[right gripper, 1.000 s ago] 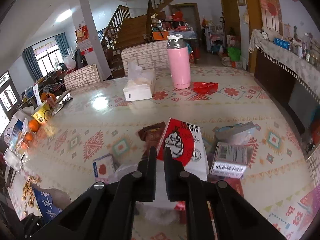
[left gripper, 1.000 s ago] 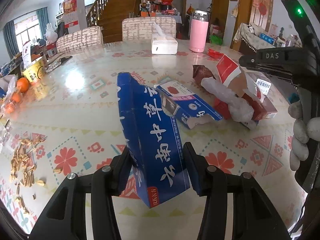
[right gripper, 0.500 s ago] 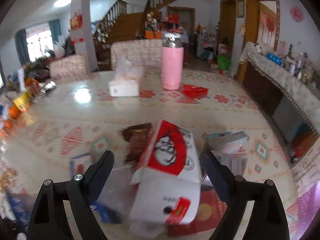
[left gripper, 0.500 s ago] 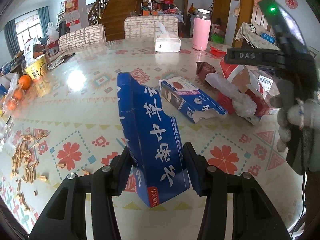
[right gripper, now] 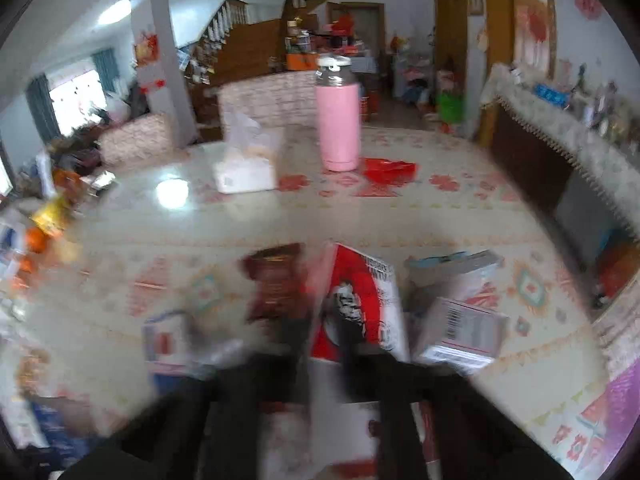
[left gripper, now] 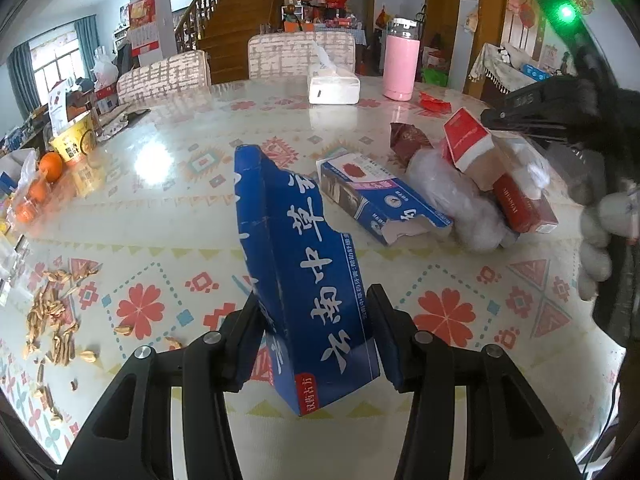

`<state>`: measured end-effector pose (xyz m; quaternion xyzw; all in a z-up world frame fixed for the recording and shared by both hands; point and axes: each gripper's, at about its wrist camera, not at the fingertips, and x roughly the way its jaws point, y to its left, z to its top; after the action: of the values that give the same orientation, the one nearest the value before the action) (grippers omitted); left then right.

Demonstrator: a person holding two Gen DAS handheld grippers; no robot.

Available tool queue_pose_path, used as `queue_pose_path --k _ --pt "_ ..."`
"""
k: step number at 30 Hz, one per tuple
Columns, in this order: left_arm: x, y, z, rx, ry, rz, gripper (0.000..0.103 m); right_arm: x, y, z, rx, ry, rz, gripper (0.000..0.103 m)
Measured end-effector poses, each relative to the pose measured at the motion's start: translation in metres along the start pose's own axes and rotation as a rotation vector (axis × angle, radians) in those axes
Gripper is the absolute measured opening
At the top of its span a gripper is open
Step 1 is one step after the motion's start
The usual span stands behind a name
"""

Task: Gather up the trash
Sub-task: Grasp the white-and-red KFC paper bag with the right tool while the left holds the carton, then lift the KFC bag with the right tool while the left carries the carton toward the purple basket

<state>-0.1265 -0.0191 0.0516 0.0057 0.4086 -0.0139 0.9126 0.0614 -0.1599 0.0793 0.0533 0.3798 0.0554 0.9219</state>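
Observation:
My left gripper (left gripper: pixel 316 332) is shut on a long blue carton with white characters (left gripper: pixel 292 248), held tilted above the table. Beyond it lie a torn blue and white box (left gripper: pixel 376 200), a crumpled clear plastic bag (left gripper: pixel 456 196), a brown wrapper (left gripper: pixel 408 140) and red boxes (left gripper: pixel 520 208). My right gripper (right gripper: pixel 320 344) shows blurred, its jaws close around the near end of a red and white carton (right gripper: pixel 360 304). From the left wrist view that carton (left gripper: pixel 468 144) sits under the right gripper's fingers (left gripper: pixel 532 120).
A pink flask (left gripper: pixel 400 68), a tissue box (left gripper: pixel 332 88) and a red wrapper (right gripper: pixel 388 168) stand at the far side. Seed shells (left gripper: pixel 52 312) lie at the near left, oranges (left gripper: pixel 44 176) and a yellow cup (left gripper: pixel 76 140) at the left edge. A barcoded box (right gripper: pixel 460 332) lies right.
My right gripper opened wide over the red and white carton half a second ago and has now closed in on it, moving fast. My left gripper keeps holding the blue carton.

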Motion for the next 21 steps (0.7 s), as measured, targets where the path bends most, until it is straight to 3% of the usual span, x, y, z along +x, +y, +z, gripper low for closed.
queue_pose_path --k 13,14,15,16,17,21 --pt "-0.016 -0.005 -0.012 -0.01 -0.008 -0.011 0.049 -0.03 -0.019 -0.02 0.01 -0.019 0.035 0.004" --pt "-0.016 -0.006 -0.012 -0.009 -0.006 -0.012 0.049 -0.03 -0.022 -0.018 0.021 -0.018 0.036 0.026" --pt "-0.016 -0.007 -0.013 -0.007 -0.005 -0.014 0.049 -0.027 -0.023 -0.014 0.031 -0.007 0.037 0.07" --pt "-0.015 -0.008 -0.013 -0.005 -0.003 -0.017 0.049 -0.022 -0.025 -0.01 0.038 0.008 0.044 0.086" --pt "-0.014 -0.008 -0.013 -0.003 -0.002 -0.018 0.049 -0.017 -0.025 -0.007 0.037 0.013 0.045 0.094" --pt "-0.009 -0.006 -0.011 -0.003 0.003 -0.019 0.049 0.006 -0.019 0.005 0.026 0.073 0.032 0.094"
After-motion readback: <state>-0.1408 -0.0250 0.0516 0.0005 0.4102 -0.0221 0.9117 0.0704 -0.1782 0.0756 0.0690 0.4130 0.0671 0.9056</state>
